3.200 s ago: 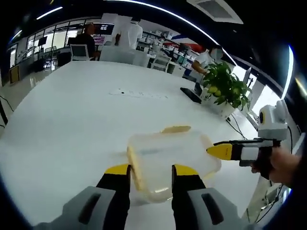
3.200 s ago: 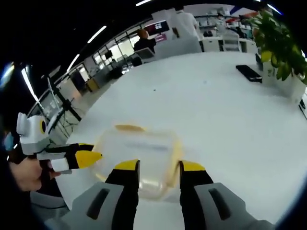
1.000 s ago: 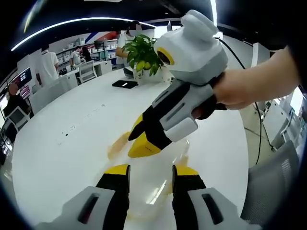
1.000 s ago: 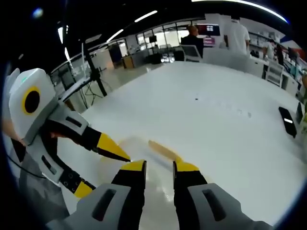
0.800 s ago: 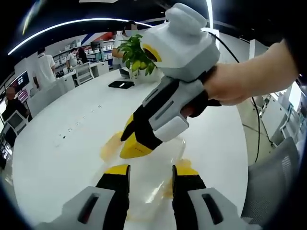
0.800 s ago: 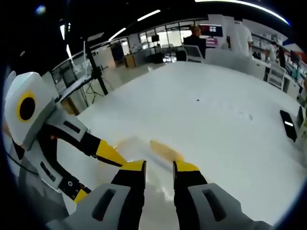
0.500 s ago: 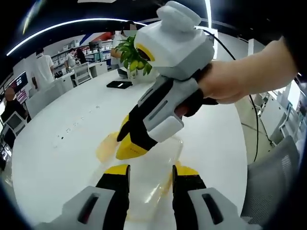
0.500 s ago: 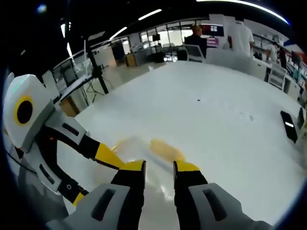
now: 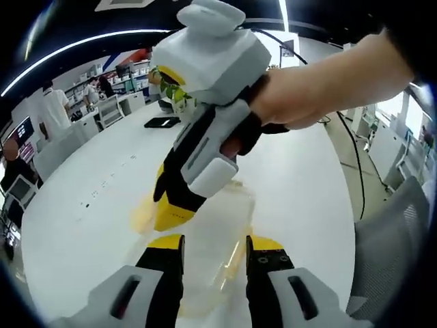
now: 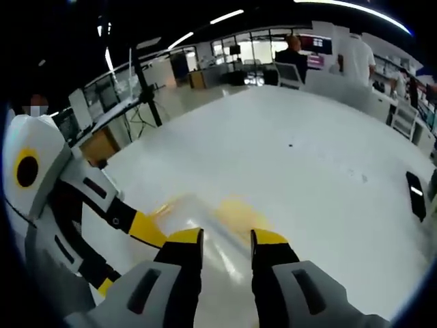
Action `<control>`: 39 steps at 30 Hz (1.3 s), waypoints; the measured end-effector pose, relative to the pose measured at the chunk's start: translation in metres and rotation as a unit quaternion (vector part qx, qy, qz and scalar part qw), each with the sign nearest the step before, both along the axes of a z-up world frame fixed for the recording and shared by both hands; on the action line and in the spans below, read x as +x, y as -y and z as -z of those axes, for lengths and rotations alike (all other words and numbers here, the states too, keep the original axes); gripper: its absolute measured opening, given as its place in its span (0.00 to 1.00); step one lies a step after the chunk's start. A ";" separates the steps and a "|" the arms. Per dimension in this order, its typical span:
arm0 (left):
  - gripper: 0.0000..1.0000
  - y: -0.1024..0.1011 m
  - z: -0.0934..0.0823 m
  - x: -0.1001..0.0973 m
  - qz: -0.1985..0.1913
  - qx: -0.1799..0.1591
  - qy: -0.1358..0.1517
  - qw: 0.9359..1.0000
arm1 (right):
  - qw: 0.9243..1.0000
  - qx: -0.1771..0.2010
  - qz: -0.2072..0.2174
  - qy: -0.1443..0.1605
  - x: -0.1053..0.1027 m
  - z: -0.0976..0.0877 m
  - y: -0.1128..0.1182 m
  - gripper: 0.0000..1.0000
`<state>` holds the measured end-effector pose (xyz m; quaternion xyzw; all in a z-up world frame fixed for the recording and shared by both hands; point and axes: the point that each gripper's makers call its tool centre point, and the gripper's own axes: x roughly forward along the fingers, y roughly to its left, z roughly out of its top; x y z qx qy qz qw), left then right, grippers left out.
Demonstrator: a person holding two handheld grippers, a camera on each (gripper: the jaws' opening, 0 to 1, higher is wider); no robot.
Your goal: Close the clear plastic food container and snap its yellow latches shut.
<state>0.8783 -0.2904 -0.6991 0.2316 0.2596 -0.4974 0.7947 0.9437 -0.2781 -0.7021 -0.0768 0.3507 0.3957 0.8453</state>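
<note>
Both claws down on the lunchbox lid

Clear container (image 9: 212, 253) sits on the white tabletop (image 9: 102, 178), light, slippery, flexy. My left claw (image 9: 213, 244) hangs open, empty; right claw (image 10: 227, 237) open, empty too. I'd press the yellow latch (image 10: 239, 210), not squeeze walls.

Large white table (image 9: 102, 225), glossy, rounded edge. Clear container (image 9: 215, 253) with yellow latches lies flat on near part. Black flat device (phone or tablet, cannot tell) (image 9: 162, 122) lies far side, beside potted plant (image 9: 167, 85). Small dark specks (image 10: 291, 144) mid-table.
</note>
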 end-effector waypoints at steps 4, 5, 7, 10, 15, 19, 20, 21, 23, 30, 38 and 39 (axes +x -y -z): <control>0.29 0.003 0.002 -0.002 0.014 0.008 0.010 1.000 | 1.000 -0.006 -0.028 -0.003 -0.001 0.001 -0.002 0.24; 0.29 0.004 0.003 -0.002 0.019 0.013 0.014 1.000 | 0.999 -0.009 -0.039 -0.005 -0.002 0.001 -0.003 0.24; 0.30 0.004 0.005 -0.003 0.023 0.017 0.016 0.999 | 0.998 -0.017 -0.058 -0.008 -0.003 0.003 -0.004 0.24; 0.30 0.005 0.005 -0.003 0.029 0.022 0.022 0.999 | 0.996 -0.025 -0.085 -0.010 -0.005 0.005 -0.005 0.26; 0.29 0.006 0.008 -0.003 0.041 0.033 0.031 0.998 | 0.987 -0.041 -0.155 -0.013 -0.011 0.007 -0.008 0.29; 0.30 0.006 0.010 -0.003 0.044 0.040 0.037 0.998 | 0.981 -0.050 -0.184 -0.026 -0.008 0.006 -0.008 0.29; 0.30 0.005 0.010 -0.003 0.045 0.043 0.039 0.997 | 0.979 -0.056 -0.195 -0.027 -0.008 0.007 -0.007 0.29; 0.30 0.005 0.010 -0.003 0.047 0.044 0.041 0.997 | 0.977 -0.060 -0.201 -0.028 -0.008 0.008 -0.007 0.29; 0.31 0.005 0.011 -0.003 0.051 0.051 0.045 0.996 | 0.974 -0.065 -0.217 -0.031 -0.007 0.008 -0.007 0.29; 0.29 0.003 0.017 -0.008 0.089 0.086 0.071 0.990 | 0.964 -0.077 -0.250 -0.047 -0.006 0.014 -0.005 0.28; 0.30 0.005 0.018 -0.007 0.117 0.100 0.075 0.985 | 0.951 -0.077 -0.291 -0.065 -0.006 0.016 -0.006 0.31; 0.30 0.005 0.018 -0.007 0.121 0.105 0.079 0.984 | 0.950 -0.077 -0.295 -0.067 -0.006 0.016 -0.006 0.31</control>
